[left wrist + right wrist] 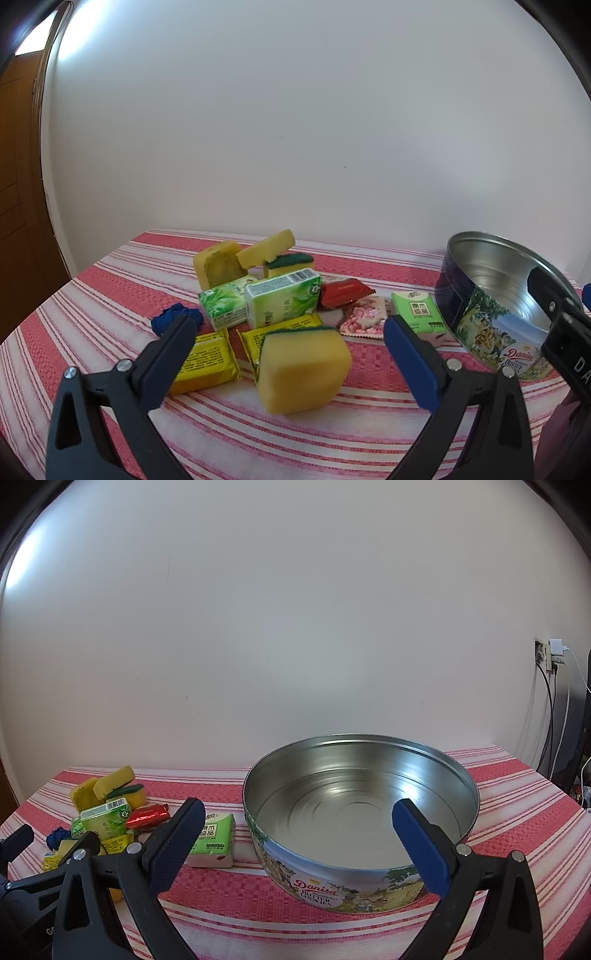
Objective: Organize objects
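The worktop point(110, 280) is covered with a cloth of red and white stripes and stands against a white wall. The left tool point(290, 328) is wide open and holds nothing; between its two fingers, but not touched by them, a yellow sponge point(303, 373) with a green top layer stands on the cloth toward the near edge. Just behind this sponge lie two yellow packets point(207, 360), and behind them two green tissue packs point(282, 302) are side by side. More yellow sponges point(221, 264) are piled toward the far edge, one leaning on another. A blue crumpled item point(173, 317) lies at the left of the pile, partly hidden by the left finger. A red wrapper point(341, 293), a pink packet point(364, 321) and a small green tissue pack point(415, 312) lie between the pile and the tin.

The round cookie tin point(332, 886) has no lid on it and stands toward the right side of the worktop; its inside is bare metal. The small green tissue pack is just beside its left wall. The right tool point(299, 819) is also wide open and grips nothing; it hangs above the near part of the tin, and its right finger point(421, 849) appears in front of the tin's inside.

At the right, on the wall, a charger point(557, 648) and cables are plugged in.
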